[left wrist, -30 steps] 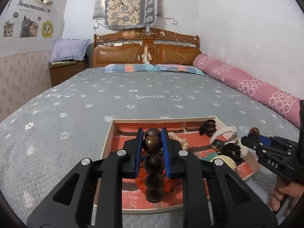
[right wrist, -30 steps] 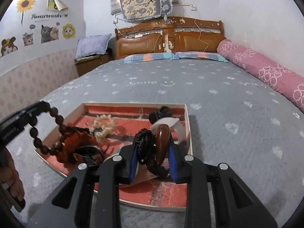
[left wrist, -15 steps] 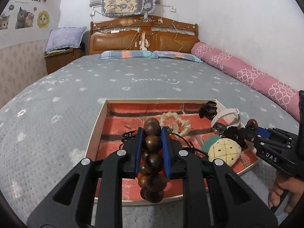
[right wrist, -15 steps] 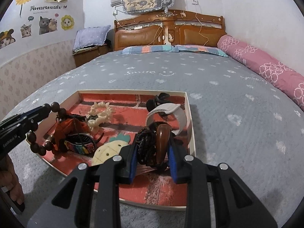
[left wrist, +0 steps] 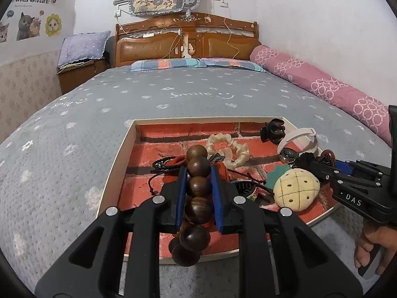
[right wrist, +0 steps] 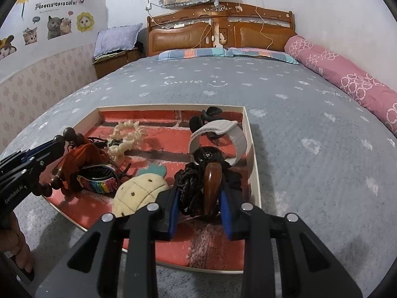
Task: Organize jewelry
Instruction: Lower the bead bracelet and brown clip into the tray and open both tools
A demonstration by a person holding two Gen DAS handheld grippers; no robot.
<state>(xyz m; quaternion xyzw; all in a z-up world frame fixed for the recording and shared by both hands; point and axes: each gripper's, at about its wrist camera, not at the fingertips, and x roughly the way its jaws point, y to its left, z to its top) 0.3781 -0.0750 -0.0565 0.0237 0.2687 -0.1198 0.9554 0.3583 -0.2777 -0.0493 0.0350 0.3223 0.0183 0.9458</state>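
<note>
A shallow tray with a red brick-print floor lies on the bed; it also shows in the right wrist view. My left gripper is shut on a dark wooden bead bracelet, low over the tray's left part. My right gripper is shut on a brown wooden bangle with a black cord scrunchie, low over the tray's right part. In the tray lie a pineapple plush, a cream scrunchie, a white-strapped watch, a rainbow hair claw and an orange cloth.
The grey patterned bedspread surrounds the tray. A pink bolster lies along the right wall. The wooden headboard and pillows are at the far end. A black hair claw sits in the tray's far right corner.
Both grippers have come down lower and closer to the tray, each still holding its piece. The bead bracelet now hangs close over the tray floor.
</note>
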